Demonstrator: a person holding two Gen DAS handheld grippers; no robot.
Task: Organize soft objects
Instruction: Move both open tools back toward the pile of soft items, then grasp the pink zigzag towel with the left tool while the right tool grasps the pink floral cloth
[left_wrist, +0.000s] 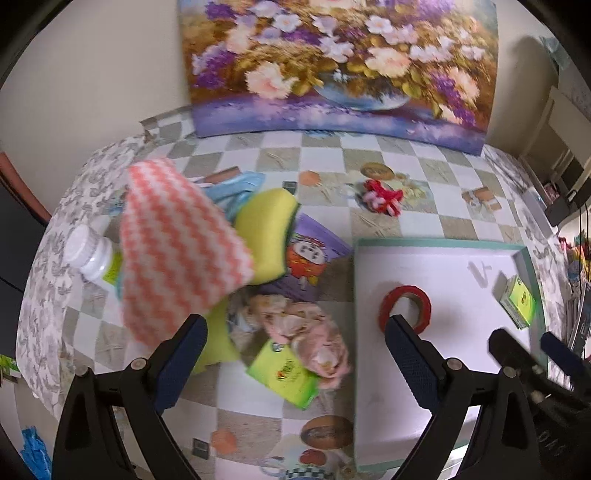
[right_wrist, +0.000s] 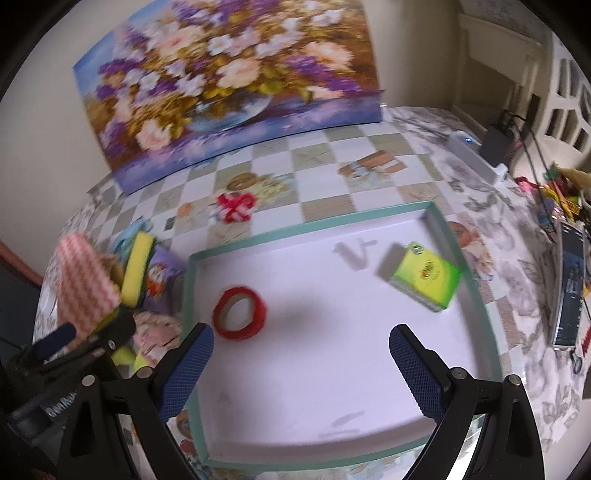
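Tray (right_wrist: 461, 266): I see one tape roll (right_wrist: 240, 313) and one green box (right_wrist: 424, 277) inside.
Sponges: one pink (left_wrist: 177, 251), one yellow (left_wrist: 264, 232), left of tray.
Left gripper (left_wrist: 295, 354): wide open, empty, above pile.
Right gripper (right_wrist: 301, 363): wide open, empty, over tray.

The pink zigzag cloth (left_wrist: 177, 251) at 10 o'clock in the left wrist view is motion-blurred and covers most of the white-capped bottle (left_wrist: 92, 254) and part of the yellow sponge (left_wrist: 264, 232). The painting (left_wrist: 340, 62) at 12 o'clock is cut by the top edge. The clutter (right_wrist: 561, 206) at 3 o'clock in the right wrist view is too small to tell.
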